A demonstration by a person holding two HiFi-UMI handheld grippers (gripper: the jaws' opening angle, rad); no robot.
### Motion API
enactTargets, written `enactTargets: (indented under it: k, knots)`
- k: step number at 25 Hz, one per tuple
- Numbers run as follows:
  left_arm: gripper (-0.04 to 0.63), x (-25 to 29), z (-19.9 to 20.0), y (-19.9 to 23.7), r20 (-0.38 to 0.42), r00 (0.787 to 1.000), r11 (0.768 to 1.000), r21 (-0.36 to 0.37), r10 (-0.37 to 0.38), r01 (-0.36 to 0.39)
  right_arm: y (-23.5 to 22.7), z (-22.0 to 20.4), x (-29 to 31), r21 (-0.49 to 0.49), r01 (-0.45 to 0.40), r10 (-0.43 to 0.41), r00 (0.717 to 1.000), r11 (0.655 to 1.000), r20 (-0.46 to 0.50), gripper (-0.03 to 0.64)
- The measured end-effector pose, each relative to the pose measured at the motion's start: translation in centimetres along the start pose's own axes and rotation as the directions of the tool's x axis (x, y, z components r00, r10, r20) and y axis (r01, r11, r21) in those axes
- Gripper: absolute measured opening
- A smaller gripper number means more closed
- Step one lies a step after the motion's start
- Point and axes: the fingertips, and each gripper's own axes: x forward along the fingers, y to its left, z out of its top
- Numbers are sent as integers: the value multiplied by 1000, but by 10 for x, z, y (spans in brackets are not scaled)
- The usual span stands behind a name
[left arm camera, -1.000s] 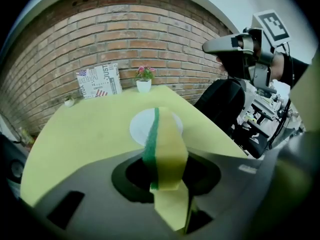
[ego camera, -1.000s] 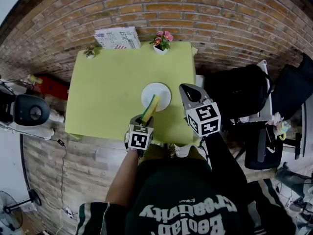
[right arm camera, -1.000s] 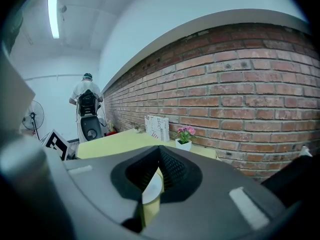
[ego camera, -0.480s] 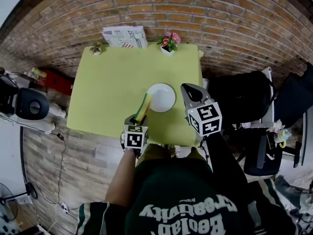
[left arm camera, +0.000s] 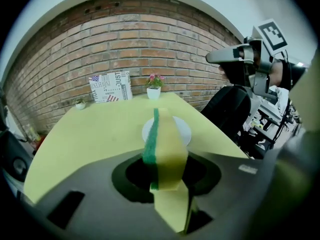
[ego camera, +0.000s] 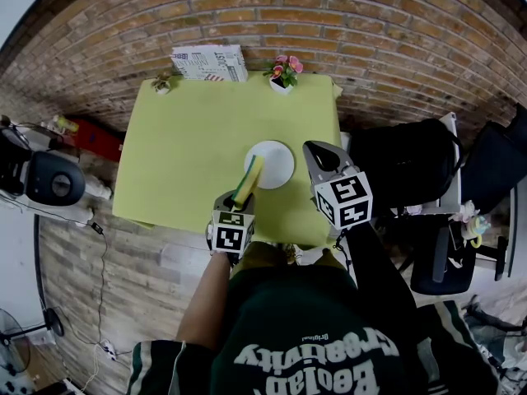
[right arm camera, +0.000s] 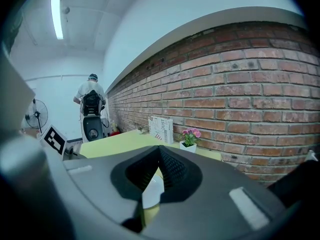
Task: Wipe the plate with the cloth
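– Left tool (ego camera: 240, 202), what was it doing?
– Clamped on the cloth (ego camera: 249, 179) (a yellow sponge with a green scouring face, really), gripping its near end so the rest stood out ahead of the jaws.
– And the plate (ego camera: 276, 163)?
– White, empty, sitting on the yellow-green counter (ego camera: 189, 130) a little right of centre in the head view, toward the counter's near right part.
– Which way from the cloth?
– Straight ahead and a touch to the right. The cloth's long axis ran up the frame toward it, and its far tip overlapped the plate's left rim in the head view. In the left gripper view the plate showed just behind the tip. Whether they touched, I couldn't tell.
– The right tool (ego camera: 323, 156)?
– Jaws brought together on nothing, hanging just right of the plate, near the counter's right edge.
– So which was better placed?
– Both were near, but only the left carried the cloth. I judged it needed a short push forward and down, with a broad face laid flat on the plate.
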Motion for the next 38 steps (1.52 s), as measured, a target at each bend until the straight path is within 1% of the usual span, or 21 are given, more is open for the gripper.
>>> enactTargets:
  k: [4, 7, 10, 13, 21, 24, 30, 38]
  knots:
    - [130, 4, 7, -23, 16, 998, 998, 35, -53, 53, -1, -3, -3, 0, 6, -6, 1000, 1000, -5, 14]
    - [130, 7, 7, -44, 10, 995, 993, 68, -97, 96, -2, -4, -4, 0, 10, -10, 1000, 1000, -7, 14]
    - [130, 12, 0, -65, -11, 990, 985, 95, -144, 144, -2, -5, -5, 0, 9, -9, 1000, 1000, -10, 14]
    - [130, 19, -10, -75, -43, 985, 981, 97, -166, 170, -2, -5, -5, -1, 8, -8, 1000, 1000, -11, 14]
    - [130, 24, -15, -70, -39, 987, 984, 81, -158, 161, -3, -10, -4, -1, 2, -2, 1000, 1000, -22, 14]
    - [130, 20, -13, -67, -41, 987, 985, 64, -156, 158, -4, -8, -5, -2, 6, -6, 1000, 1000, -21, 14]
    - [130, 14, -20, -44, -55, 993, 994, 21, -109, 110, 0, -9, 0, -1, -3, 3, 1000, 1000, -23, 14]
    - [130, 2, -33, 1, -44, 999, 998, -56, -14, 12, 8, -7, 8, -11, -25, 25, 999, 1000, -25, 14]
